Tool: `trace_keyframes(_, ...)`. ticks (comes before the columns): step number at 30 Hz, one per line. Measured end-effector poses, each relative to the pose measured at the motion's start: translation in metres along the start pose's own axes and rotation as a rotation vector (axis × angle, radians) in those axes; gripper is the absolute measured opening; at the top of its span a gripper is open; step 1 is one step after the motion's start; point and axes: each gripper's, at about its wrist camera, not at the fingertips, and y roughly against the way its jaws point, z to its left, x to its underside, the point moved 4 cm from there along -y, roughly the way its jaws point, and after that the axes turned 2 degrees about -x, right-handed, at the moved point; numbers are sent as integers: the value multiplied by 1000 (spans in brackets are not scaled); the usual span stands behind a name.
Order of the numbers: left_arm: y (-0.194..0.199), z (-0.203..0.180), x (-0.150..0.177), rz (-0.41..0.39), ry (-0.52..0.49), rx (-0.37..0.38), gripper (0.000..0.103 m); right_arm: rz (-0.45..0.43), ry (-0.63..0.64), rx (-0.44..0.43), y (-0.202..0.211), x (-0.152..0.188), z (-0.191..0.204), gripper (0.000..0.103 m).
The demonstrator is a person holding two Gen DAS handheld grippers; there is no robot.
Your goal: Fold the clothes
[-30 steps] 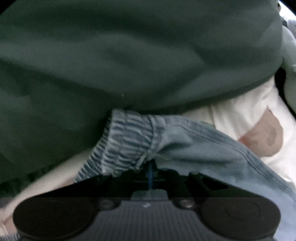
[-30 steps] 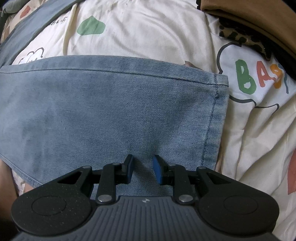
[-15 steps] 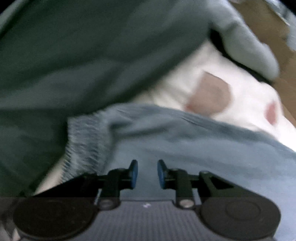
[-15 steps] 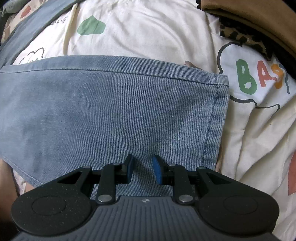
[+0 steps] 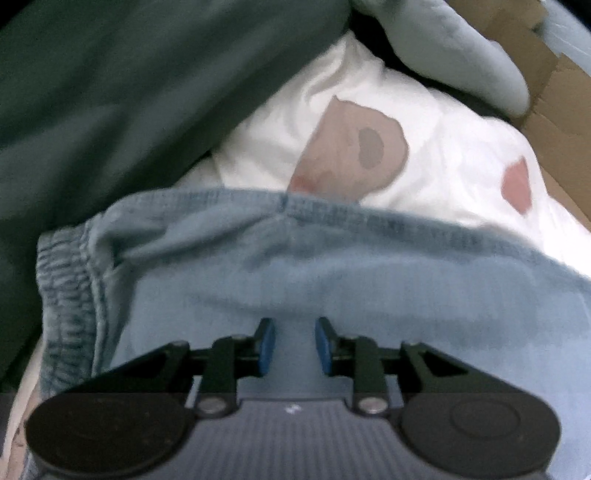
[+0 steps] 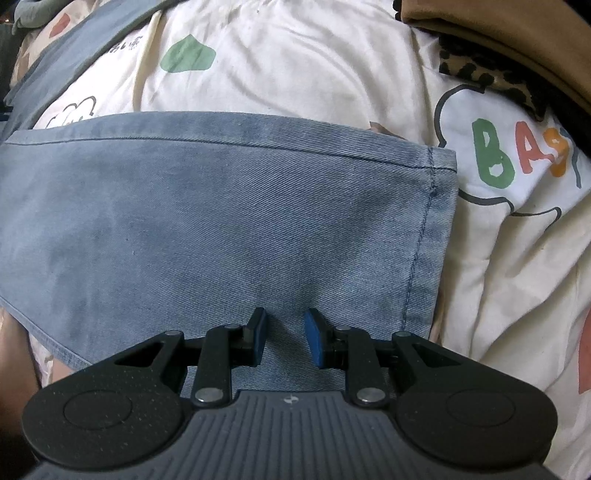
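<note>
Light blue jeans lie flat on a cream printed bedsheet. The left wrist view shows their elastic waistband (image 5: 66, 280) at the left and the denim (image 5: 332, 273) spread ahead. My left gripper (image 5: 291, 345) is open just above the denim, holding nothing. The right wrist view shows a jeans leg (image 6: 221, 206) with its hem (image 6: 428, 236) at the right. My right gripper (image 6: 284, 341) is open and empty over the leg near the hem.
A dark green garment (image 5: 129, 92) lies bunched beyond the waistband. A pale grey garment (image 5: 461, 55) and cardboard (image 5: 546, 96) are at the far right. A brown garment (image 6: 498, 33) over leopard-print cloth (image 6: 491, 77) lies beyond the hem on the bedsheet (image 6: 295, 62).
My left gripper opened, let go of the waistband and swung right over the jeans. The right gripper has stayed still and open.
</note>
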Motion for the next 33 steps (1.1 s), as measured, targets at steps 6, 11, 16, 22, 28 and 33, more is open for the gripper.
trace_keyframes(6, -9, 0, -37, 18, -7, -68, 39, 22, -10, 5, -2, -20, 4, 29)
trace_keyframes(11, 15, 3, -45, 7, 11, -51, 39, 28, -15, 0, -4, -22, 4, 29)
trace_keyframes(16, 42, 4, -36, 28, 22, 29, 40, 5, -41, -2, -1, -18, 3, 31)
trace_keyframes(22, 70, 21, -13, 41, 83, 100, 50, 1, -51, -4, 0, -12, 7, 40)
trace_keyframes(28, 126, 36, -1, 27, 61, 82, 57, -30, -70, -5, 12, 5, 1, 43)
trace_keyframes(33, 176, 45, 3, -2, 52, 89, 68, -85, -74, -28, 31, 12, -3, 43)
